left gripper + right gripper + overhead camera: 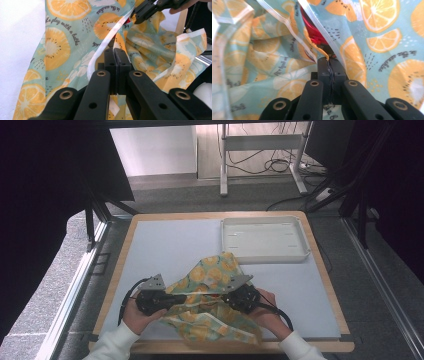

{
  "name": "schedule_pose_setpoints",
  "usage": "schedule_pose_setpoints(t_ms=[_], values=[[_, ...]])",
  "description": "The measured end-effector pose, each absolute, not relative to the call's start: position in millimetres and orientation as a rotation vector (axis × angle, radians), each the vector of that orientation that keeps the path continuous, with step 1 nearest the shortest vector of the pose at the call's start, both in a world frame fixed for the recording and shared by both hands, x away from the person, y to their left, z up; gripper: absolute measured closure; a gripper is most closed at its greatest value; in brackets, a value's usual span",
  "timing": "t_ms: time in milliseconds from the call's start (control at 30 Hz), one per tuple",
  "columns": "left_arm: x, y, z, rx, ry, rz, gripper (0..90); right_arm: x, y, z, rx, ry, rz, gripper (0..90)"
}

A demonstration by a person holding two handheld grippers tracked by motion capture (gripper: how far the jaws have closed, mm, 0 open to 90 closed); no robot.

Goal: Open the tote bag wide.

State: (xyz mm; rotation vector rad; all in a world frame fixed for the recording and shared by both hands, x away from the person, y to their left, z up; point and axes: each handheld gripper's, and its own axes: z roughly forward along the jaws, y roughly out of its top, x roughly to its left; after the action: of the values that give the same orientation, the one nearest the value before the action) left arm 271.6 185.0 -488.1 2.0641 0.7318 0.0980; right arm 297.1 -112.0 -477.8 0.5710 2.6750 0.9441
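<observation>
Teal cotton cloth printed with orange slices (212, 295) is lying crumpled at the near edge of the pale blue table mat (165, 245), and I am pinching it with both tools: left gripper (182, 299) clamped on its white hem, right gripper (226, 298) clamped on a fold. White plastic tray (264, 251) is sitting beyond.

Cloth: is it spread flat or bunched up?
Bunched up. The cloth lies in rumpled folds on the mat, pinched between the left gripper and right gripper.

Left tool (176, 299) — right tool (226, 297) — clamped.
</observation>
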Motion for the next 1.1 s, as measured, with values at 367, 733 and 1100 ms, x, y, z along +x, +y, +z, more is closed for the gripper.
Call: schedule_pose_setpoints(t_ms=[367, 733, 1100], values=[[271.3, 186.5, -481.1, 2.029, 0.727, 0.113, 90.0, 295.0, -118.0, -442.0, 0.539, 2.558, 1.065, 88.7], [280.3, 189.8, -462.7, 1.979, 0.729, 0.155, 90.0, 317.4, -107.7, -413.2, 0.518, 2.487, 1.112, 88.9], [297.0, 188.7, -452.8, 1.964, 0.751, 0.181, 90.0, 342.6, -101.6, -404.5, 0.565, 2.447, 1.135, 88.9]])
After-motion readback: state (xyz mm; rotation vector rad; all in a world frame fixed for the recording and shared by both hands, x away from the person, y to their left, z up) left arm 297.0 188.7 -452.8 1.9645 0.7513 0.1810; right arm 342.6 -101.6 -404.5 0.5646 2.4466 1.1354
